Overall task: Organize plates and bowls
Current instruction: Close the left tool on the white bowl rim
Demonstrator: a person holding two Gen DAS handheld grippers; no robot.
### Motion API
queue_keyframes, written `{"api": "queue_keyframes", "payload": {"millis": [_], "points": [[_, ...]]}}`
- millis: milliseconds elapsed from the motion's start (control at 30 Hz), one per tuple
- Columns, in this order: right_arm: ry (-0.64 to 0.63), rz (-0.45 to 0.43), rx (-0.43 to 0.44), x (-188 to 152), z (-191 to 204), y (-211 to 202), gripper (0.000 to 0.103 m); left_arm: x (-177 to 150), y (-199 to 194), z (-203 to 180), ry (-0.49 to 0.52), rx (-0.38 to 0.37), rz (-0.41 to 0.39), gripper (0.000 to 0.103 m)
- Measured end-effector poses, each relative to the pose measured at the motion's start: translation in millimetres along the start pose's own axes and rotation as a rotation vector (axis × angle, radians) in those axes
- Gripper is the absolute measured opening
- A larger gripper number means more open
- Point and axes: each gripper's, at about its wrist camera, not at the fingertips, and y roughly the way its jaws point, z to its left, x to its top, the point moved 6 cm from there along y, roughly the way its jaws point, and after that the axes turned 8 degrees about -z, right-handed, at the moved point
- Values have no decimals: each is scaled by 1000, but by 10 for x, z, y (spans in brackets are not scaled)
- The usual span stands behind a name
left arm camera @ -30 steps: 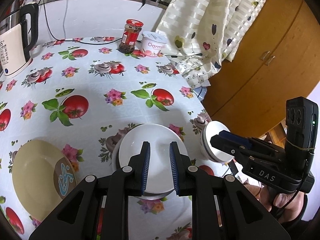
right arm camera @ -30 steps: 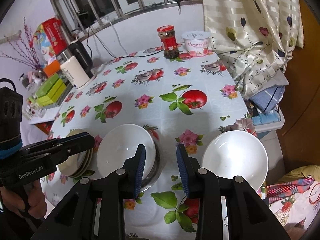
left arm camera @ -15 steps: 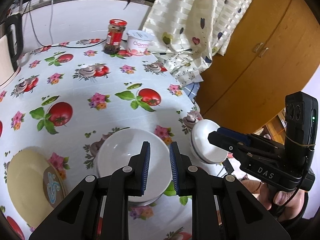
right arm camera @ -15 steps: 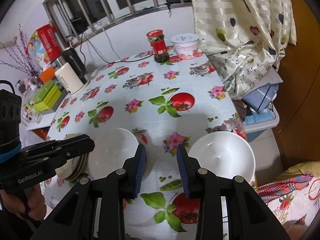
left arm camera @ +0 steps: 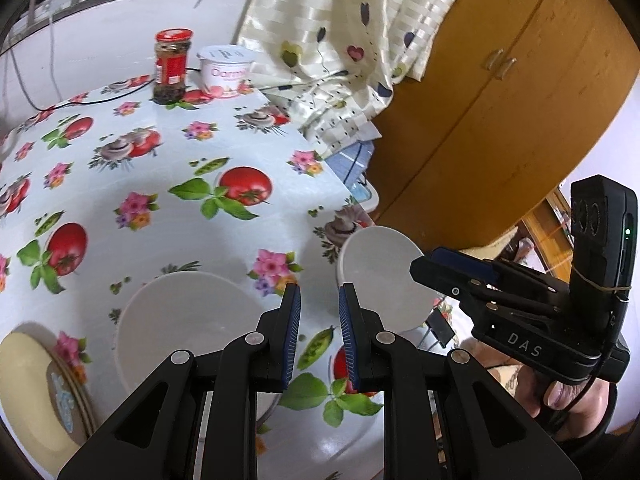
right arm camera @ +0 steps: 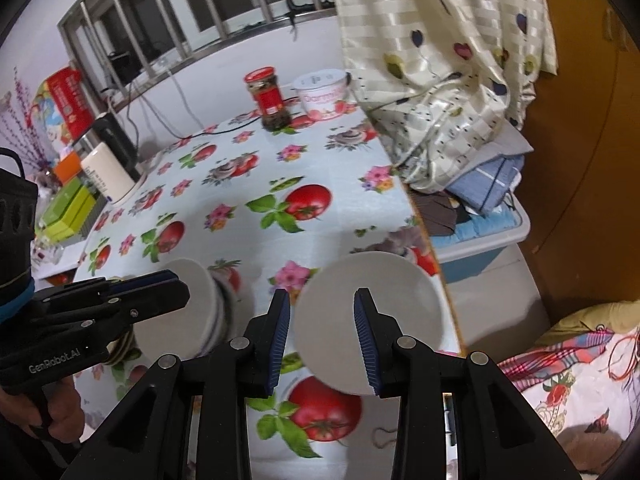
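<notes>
Both claws have slid rightward, the right claw point(right arm camera: 322, 336) now framing the white bowl point(right arm camera: 370, 300) at the counter point(left arm camera: 240, 152) edge. Left claw point(left arm camera: 316, 336), marked "GenRobot.AI", and right, marked "DAS", are parted, empty.

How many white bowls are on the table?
2. One white bowl sits near the table's right edge; the other bowl sits left of it, atop a stack beside the yellow plates. More may be stacked beneath it.

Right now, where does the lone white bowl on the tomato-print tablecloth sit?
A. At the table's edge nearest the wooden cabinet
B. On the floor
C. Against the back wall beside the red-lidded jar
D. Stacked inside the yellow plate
A: the white bowl sits on the tablecloth right at the table's edge on the wooden cabinet side, far from the jar.
</notes>
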Motion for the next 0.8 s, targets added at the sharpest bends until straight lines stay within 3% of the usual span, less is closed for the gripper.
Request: {"api": "queue_keyframes", "payload": {"millis": [800], "points": [[98, 38, -77, -180, -659, 142, 35, -79, 577, -185, -41, -46, 122, 23]]}}
